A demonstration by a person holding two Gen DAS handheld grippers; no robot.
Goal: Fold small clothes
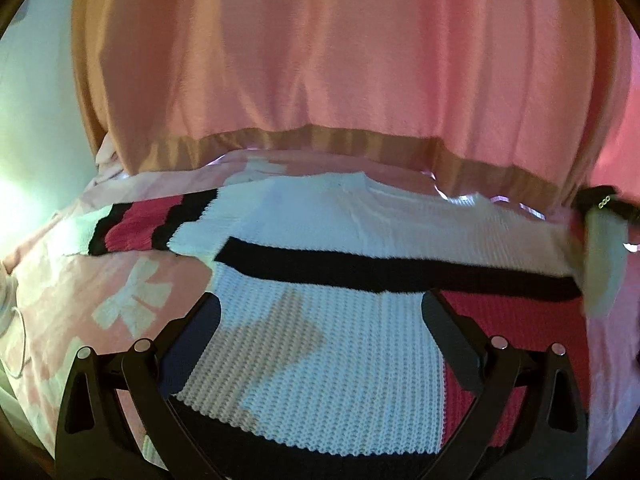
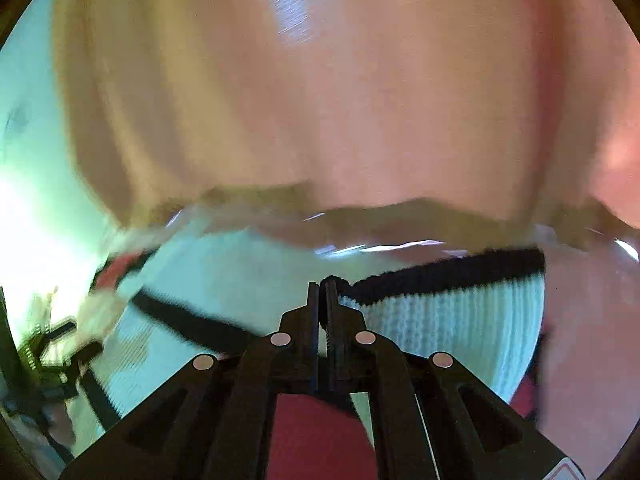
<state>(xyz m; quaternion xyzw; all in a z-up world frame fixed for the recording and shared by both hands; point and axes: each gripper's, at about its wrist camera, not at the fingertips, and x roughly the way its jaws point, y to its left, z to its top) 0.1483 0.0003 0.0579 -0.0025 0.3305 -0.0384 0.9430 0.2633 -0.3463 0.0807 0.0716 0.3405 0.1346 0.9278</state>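
A pink bow-print bedspread (image 1: 132, 280) beneath a pink curtain (image 1: 320, 60) carries a white knit sweater (image 1: 320, 340) banded in black and red. The left gripper (image 1: 320, 320) hovers over it, jaws spread and empty. The right gripper (image 2: 323, 292) pinches the black-edged sleeve cuff (image 2: 440, 276), lifting it.

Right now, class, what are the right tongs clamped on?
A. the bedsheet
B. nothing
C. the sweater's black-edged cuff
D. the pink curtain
C: in the right wrist view the right tongs are shut on the black edge of the knit sweater's white cuff, lifted off the bed.
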